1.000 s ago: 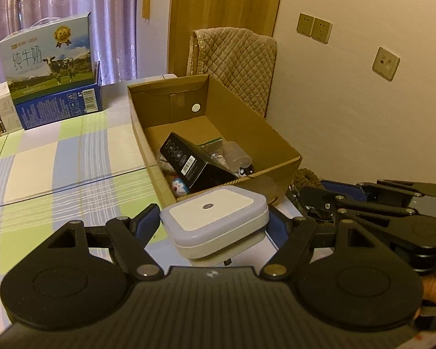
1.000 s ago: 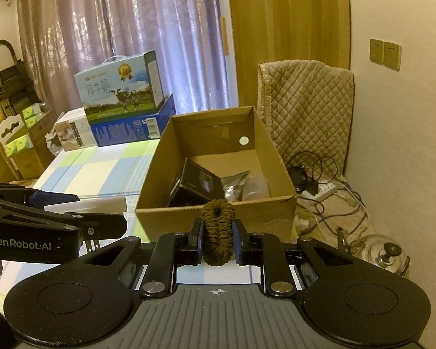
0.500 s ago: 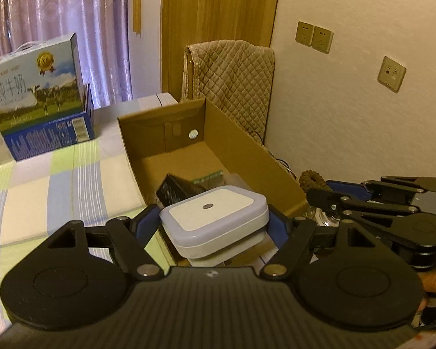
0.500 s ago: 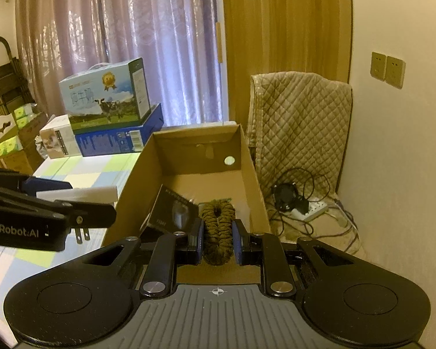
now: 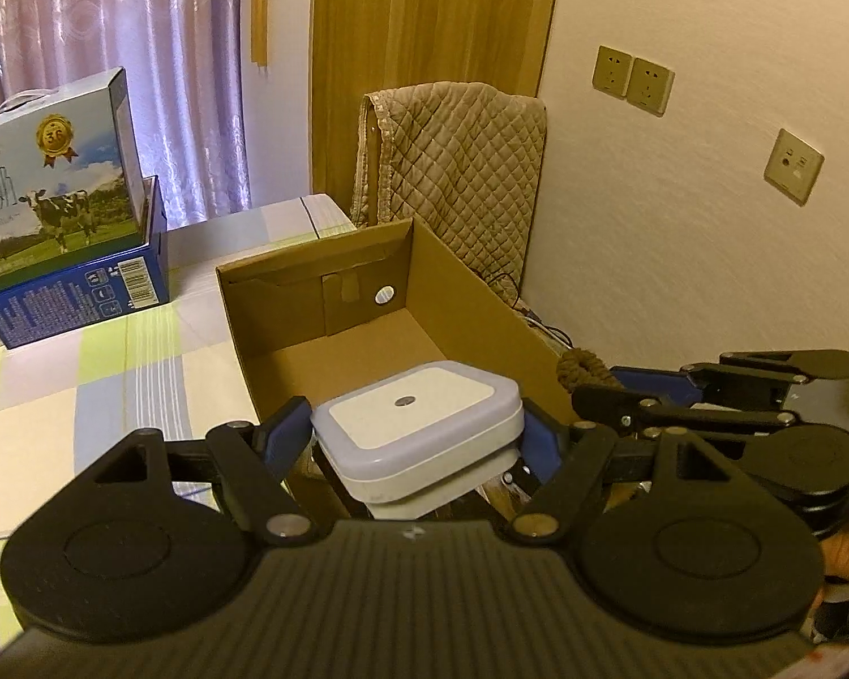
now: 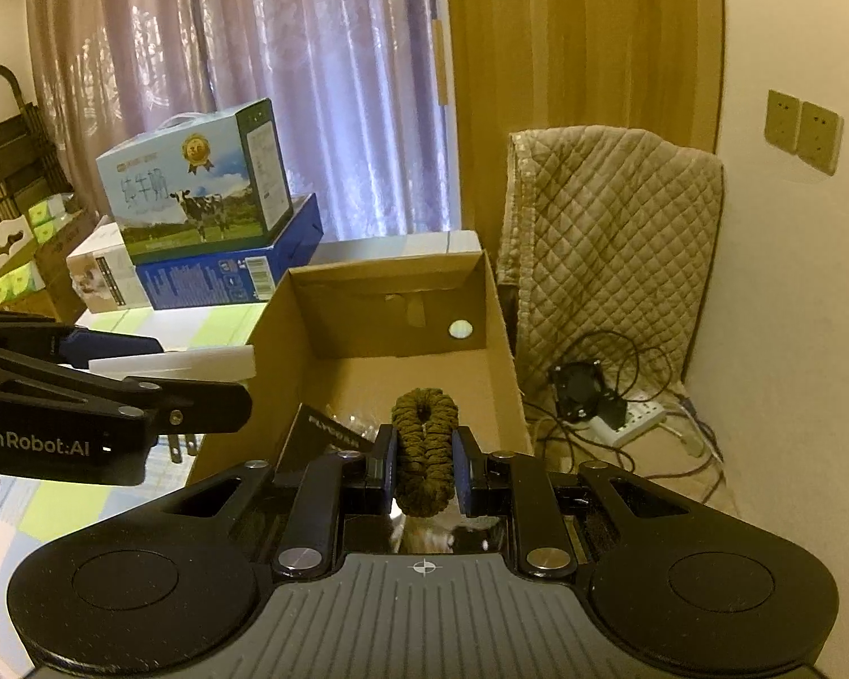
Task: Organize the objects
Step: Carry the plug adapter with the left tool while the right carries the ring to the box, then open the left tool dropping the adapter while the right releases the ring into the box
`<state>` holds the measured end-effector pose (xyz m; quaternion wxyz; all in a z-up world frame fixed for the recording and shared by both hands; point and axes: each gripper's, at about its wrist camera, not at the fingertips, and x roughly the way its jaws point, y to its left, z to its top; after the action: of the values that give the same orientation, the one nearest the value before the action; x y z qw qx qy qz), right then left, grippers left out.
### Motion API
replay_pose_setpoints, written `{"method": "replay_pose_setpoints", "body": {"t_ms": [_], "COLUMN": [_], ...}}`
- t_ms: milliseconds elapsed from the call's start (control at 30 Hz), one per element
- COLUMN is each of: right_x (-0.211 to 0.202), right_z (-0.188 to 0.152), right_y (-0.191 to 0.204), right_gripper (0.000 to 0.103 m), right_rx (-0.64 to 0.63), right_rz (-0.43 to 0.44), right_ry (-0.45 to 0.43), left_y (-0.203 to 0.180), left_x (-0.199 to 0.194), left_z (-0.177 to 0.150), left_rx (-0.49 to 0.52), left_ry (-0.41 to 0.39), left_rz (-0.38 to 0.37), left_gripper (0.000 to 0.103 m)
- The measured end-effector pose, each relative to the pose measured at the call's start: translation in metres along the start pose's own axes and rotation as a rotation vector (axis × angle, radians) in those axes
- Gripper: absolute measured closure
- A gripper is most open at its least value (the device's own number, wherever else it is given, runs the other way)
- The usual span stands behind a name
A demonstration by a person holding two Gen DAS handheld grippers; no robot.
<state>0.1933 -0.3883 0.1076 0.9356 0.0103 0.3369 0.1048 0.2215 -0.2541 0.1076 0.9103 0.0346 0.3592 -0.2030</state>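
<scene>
Holding: both hand-held grippers carry a load above the open cardboard box [image 5: 470,305].
Left hand-held gripper [image 5: 419,435]: clenched on a white plug-in night light [image 5: 419,424], its blue pads pressing the two sides; the light's flat face with a small round sensor points up.
Night light position: it hangs over the near end of the box, above the box floor; in the right wrist view its metal prongs [image 6: 181,444] stick down beneath the left hand-held gripper.
Right hand-held gripper [image 6: 424,469]: clenched on a dark olive braided hair tie [image 6: 424,447], the loop squeezed narrow and standing upright between the pads.
Hair tie position: over the near part of the box, in front of a black carton [image 6: 325,433] that lies tilted inside it.
Box interior: the far part of the floor is bare brown card; a round hole [image 6: 460,329] pierces the far wall.
Surface: a bed covered with a striped green, yellow and blue sheet [image 5: 102,385], the box resting on it.
Far end: a milk carton case [image 6: 198,187] printed with a cow sits on a blue box [image 6: 226,271].
Right of the box: a quilted beige cover [image 6: 611,237] hangs down, with a power strip [image 6: 628,424] and cables on the floor.
</scene>
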Motion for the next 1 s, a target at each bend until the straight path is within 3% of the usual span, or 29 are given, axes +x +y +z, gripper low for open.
{"method": "replay_pose_setpoints", "body": {"t_ms": [500,933,967,1000], "right_x": [0.047,0.069,0.07,0.07], "right_z": [0.027,0.031,0.031,0.031], "right_y": [-0.002,-0.003,-0.003,-0.003], "right_gripper": [0.086,0.086,0.086,0.086], "right_rx": [-0.015,-0.012,-0.013,-0.014], "right_rz": [-0.012,-0.015,-0.015,-0.016], "right_ry": [0.022,0.04,0.041,0.043], "left_y": [0.038,0.049,0.049,0.049], "left_x": [0.051,0.086,0.088,0.089], "left_z": [0.03,0.041,0.042,0.042], "left_rx": [-0.038,-0.05,-0.049,-0.049], "left_ry": [0.039,0.06,0.053,0.048], "left_rz": [0.009,0.018,0.027,0.043], "left_gripper": [0.03,0.029,0.028,0.019]}}
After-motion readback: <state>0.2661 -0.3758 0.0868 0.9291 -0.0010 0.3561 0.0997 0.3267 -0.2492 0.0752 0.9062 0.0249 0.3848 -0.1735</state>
